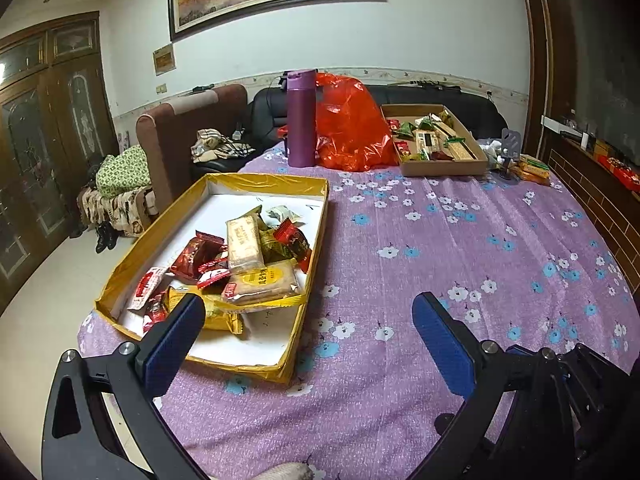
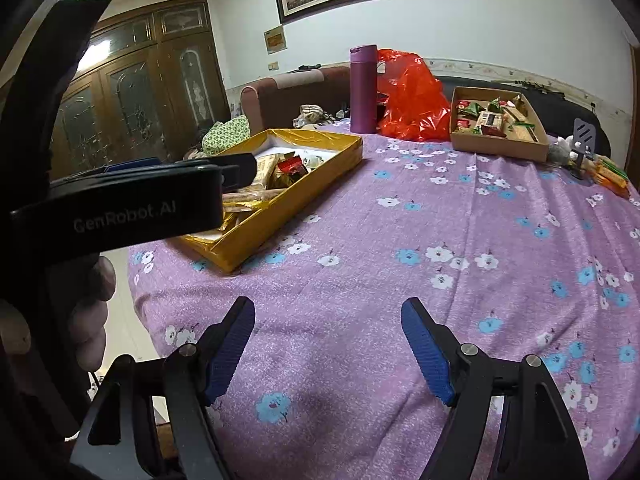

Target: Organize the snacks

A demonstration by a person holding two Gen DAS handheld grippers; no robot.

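Living room, with a desk (image 1: 460, 240) under a purple cloth printed with white and blue flowers.

Left of the purple bottle (image 1: 301, 118), nearer the camera: yellow box (image 1: 316, 216) with a white floor, loosely heaped with snacks (image 1: 248, 264) in red, gold and tan wrappers. Print on the wrappers too small to read.

Just right of the bottle: crumpled red plastic bag (image 1: 348, 128), touching it. Further right of the bottle: brown cardboard box (image 1: 444, 168), packed with green, red and tan packets; individual kinds hard to tell apart.

Left gripper (image 1: 308, 316): fingers (image 1: 176, 340) spread wide, holding nothing, left pad overlapping the yellow box's near corner in view, contact unclear.

Right gripper (image 2: 328, 344): fingers (image 2: 428, 356) likewise wide apart, empty, above bare cloth. Left gripper's body blocks part of the yellow box in the right wrist view.
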